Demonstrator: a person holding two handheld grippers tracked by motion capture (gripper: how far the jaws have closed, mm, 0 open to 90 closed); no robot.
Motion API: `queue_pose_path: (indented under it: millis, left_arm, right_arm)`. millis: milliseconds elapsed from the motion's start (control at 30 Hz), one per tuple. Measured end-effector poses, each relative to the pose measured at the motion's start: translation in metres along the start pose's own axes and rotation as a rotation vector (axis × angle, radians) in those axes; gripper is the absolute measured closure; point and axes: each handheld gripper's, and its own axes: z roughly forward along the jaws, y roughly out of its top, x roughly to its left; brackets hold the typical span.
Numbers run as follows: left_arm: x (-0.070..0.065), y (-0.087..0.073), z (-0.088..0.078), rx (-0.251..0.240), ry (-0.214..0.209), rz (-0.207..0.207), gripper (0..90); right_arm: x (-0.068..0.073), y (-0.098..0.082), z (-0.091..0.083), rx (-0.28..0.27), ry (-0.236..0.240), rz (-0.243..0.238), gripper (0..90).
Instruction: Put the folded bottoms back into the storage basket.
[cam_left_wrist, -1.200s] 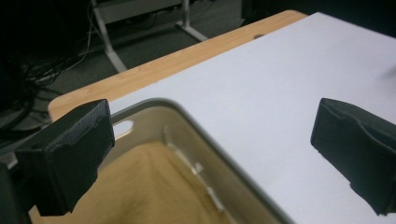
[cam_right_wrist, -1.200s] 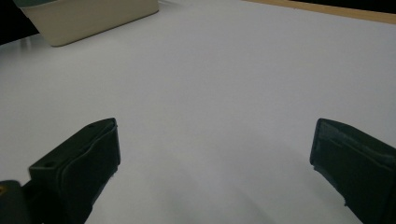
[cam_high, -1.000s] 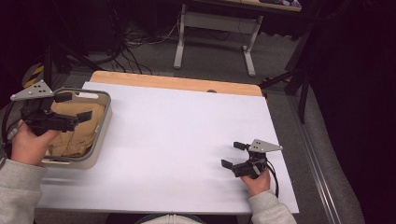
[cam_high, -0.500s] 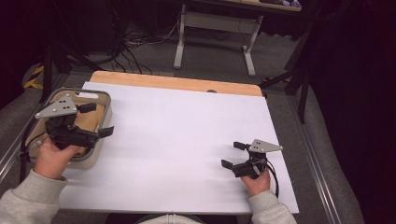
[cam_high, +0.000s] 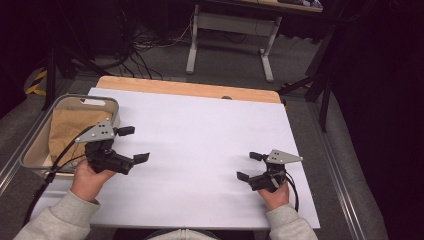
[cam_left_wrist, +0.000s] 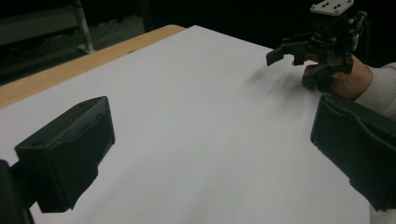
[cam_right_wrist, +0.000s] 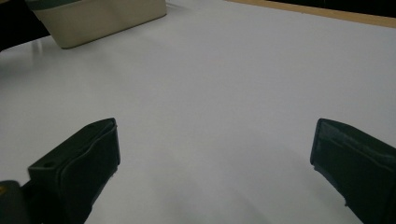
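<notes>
My left gripper (cam_high: 133, 144) hangs open over the left part of the white table top (cam_high: 200, 135), just right of a beige bin (cam_high: 112, 102), with nothing between its jaws. In the left gripper view the same gripper (cam_left_wrist: 212, 158) shows two wide-apart jaws above bare white surface. Near the front right edge my right gripper (cam_high: 249, 166) rests open and empty in a hand. It appears far off in the left gripper view as the right gripper (cam_left_wrist: 292, 67). In its own view the right gripper (cam_right_wrist: 215, 163) frames bare white surface.
The beige bin holds a crumpled brown sheet (cam_high: 67, 130) and sits at the table's left edge; its corner is the beige bin (cam_right_wrist: 98, 16) in the right gripper view. A wooden strip (cam_high: 185, 89) runs along the far edge. Cables and a desk frame (cam_high: 230, 30) lie beyond.
My left gripper has come out from above the bin and moved right and toward the front, over the white surface. The right gripper has stayed put.
</notes>
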Motion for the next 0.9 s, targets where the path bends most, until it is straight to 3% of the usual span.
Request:
queue_pose_path:
  millis: [200,367,700,800,833,900]
  left_arm:
    - [-0.003,-0.016,0.023,-0.038,-0.045,-0.052,0.5]
    - [-0.006,-0.031,0.044,0.009,-0.062,-0.035,0.4]
    - [-0.009,-0.048,0.072,0.036,-0.100,-0.010,0.0]
    - [-0.009,-0.053,0.078,0.055,-0.083,0.004,0.0]
    - [-0.007,-0.057,0.081,0.070,-0.060,-0.001,0.0]
    - [-0.006,-0.061,0.085,0.089,-0.065,-0.024,0.0]
  right_arm:
    - [0.001,0.000,-0.001,-0.007,0.005,-0.005,1.8]
    - [0.001,0.001,-0.001,-0.011,0.009,-0.010,1.8]
    - [0.002,0.001,-0.002,-0.022,0.021,-0.015,1.7]
    - [0.003,0.001,-0.002,-0.023,0.024,-0.022,1.7]
    - [0.003,0.001,-0.002,-0.025,0.025,-0.022,1.7]
    - [0.004,0.002,-0.002,-0.028,0.027,-0.028,1.6]
